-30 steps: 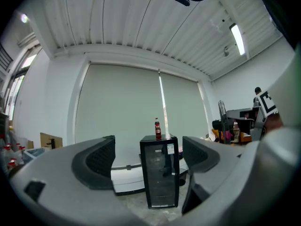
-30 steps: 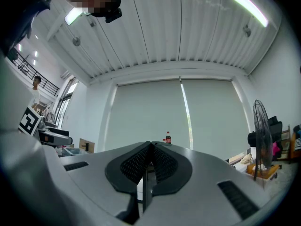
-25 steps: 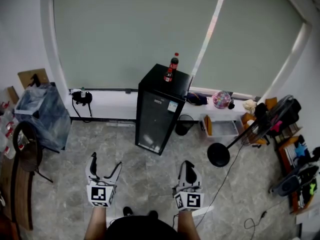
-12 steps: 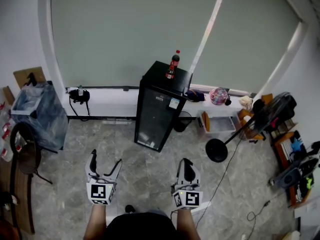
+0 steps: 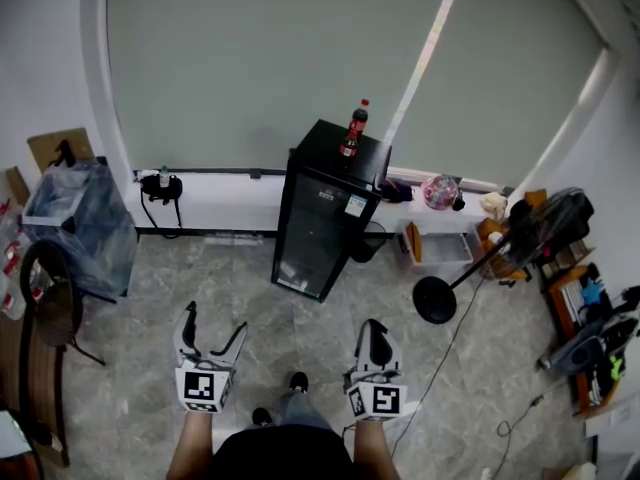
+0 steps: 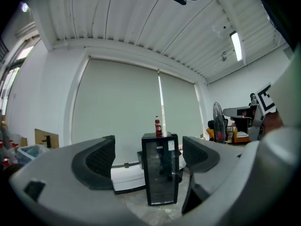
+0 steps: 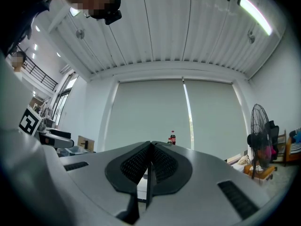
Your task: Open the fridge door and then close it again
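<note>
Grey floor point(image 5: 250, 303) bears shut fridge point(image 5: 322, 230), bottle point(image 5: 352, 135) on top.

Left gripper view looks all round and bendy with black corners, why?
Left gripper view: a wide-angle lens bends the ceiling lines and leaves black corners; the fridge in the middle looks nearly straight. Right gripper view: same bending, and the ceiling lamp glares white.
</note>
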Demonstrator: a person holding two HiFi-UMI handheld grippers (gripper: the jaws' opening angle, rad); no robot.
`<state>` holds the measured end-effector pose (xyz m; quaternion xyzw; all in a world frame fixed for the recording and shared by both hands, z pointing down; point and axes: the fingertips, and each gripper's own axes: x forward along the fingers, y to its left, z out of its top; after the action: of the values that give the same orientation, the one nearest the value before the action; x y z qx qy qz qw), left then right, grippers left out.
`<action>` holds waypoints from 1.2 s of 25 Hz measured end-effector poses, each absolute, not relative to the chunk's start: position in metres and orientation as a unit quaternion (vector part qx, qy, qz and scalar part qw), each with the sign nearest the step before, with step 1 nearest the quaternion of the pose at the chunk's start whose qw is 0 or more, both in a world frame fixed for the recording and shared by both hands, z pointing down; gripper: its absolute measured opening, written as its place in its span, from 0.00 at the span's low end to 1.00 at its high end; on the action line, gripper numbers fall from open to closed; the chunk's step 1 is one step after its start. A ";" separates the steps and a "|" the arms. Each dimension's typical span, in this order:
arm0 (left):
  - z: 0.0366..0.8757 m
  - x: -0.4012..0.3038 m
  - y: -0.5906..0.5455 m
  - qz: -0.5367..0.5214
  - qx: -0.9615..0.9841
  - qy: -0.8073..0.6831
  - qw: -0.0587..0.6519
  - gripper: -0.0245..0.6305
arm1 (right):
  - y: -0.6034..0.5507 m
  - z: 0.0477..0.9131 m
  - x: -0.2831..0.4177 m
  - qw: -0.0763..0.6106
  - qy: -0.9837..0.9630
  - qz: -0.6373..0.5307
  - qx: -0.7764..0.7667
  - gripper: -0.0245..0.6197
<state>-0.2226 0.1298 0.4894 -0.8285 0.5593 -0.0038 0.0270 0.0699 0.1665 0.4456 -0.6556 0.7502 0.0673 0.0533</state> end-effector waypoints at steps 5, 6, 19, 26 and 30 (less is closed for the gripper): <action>0.493 -0.229 0.118 -0.006 -0.827 0.561 0.027 0.70 | 0.153 0.448 0.064 0.051 0.751 0.075 -0.654 0.05; 0.493 -0.230 0.115 -0.005 -0.827 0.562 0.027 0.70 | 0.149 0.449 0.062 0.051 0.751 0.075 -0.654 0.05; 0.504 -0.224 0.036 -0.015 -0.827 0.561 0.023 0.70 | 0.063 0.457 0.068 0.054 0.755 0.065 -0.651 0.05; 0.506 -0.200 -0.034 -0.024 -0.829 0.559 0.025 0.70 | -0.007 0.459 0.089 0.052 0.756 0.059 -0.650 0.05; 0.504 -0.180 -0.074 -0.028 -0.831 0.556 0.017 0.70 | -0.048 0.456 0.103 0.052 0.759 0.060 -0.646 0.05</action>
<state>-0.1797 -0.0745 0.5038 -0.8307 0.5558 -0.0276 0.0174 0.1032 -0.0476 0.4561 -0.6457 0.7594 0.0597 0.0525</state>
